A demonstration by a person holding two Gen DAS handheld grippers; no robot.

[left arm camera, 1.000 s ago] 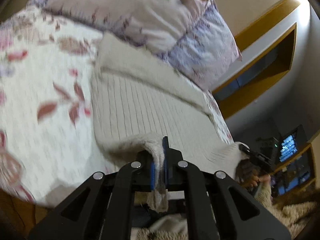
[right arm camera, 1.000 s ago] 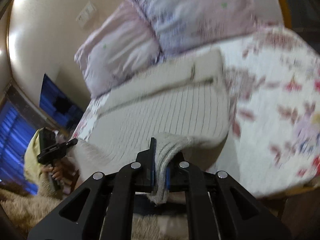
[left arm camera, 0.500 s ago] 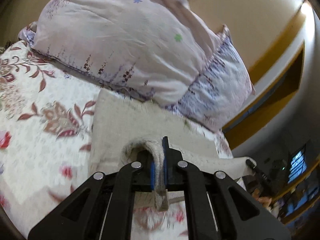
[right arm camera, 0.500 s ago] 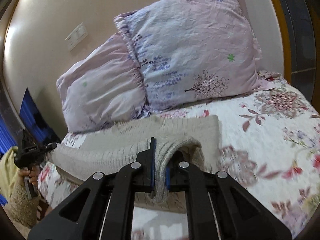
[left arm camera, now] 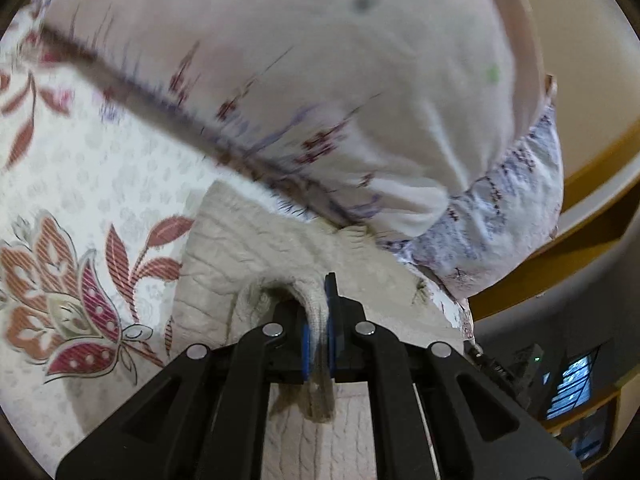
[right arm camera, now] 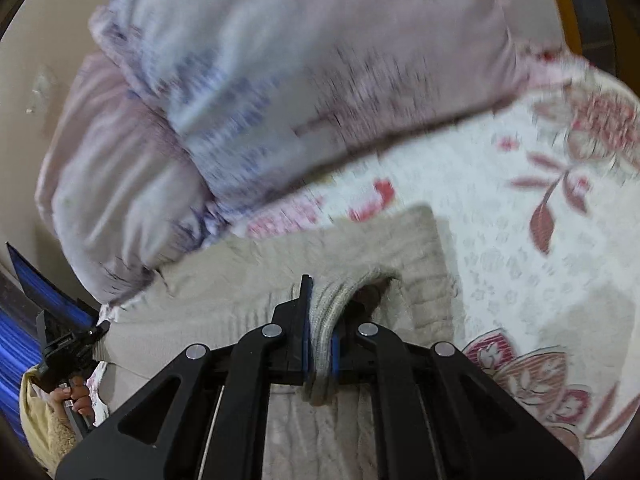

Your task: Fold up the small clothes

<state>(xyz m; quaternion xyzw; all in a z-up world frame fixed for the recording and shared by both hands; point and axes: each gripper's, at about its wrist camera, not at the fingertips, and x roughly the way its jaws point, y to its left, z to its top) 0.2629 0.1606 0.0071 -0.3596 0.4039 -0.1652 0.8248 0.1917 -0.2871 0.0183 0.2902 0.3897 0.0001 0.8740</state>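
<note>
A beige ribbed knit garment [left arm camera: 240, 256] lies on the floral bedspread [left arm camera: 100, 184], its far edge against the pillows. My left gripper [left arm camera: 318, 320] is shut on a corner of the knit hem, which hangs down between the blue pads. In the right wrist view the same garment [right arm camera: 416, 264] spreads below the pillows, and my right gripper [right arm camera: 320, 320] is shut on its other hem corner. The held edge is carried over the lower layer, close to the garment's far edge. The other gripper [right arm camera: 72, 344], held in a hand, shows at the left edge.
Two pink and lilac pillows [left arm camera: 320, 80] [right arm camera: 280, 80] lean against the beige wall right behind the garment. A wooden bed frame [left arm camera: 592, 184] and a lit screen [left arm camera: 572, 384] are at the right. Bedspread [right arm camera: 540, 240] lies open to the right of the garment.
Both grippers have carried the held hem edge forward over the garment toward the pillows and lower, doubling the knit over itself. The pillows now fill the upper part of both views.
</note>
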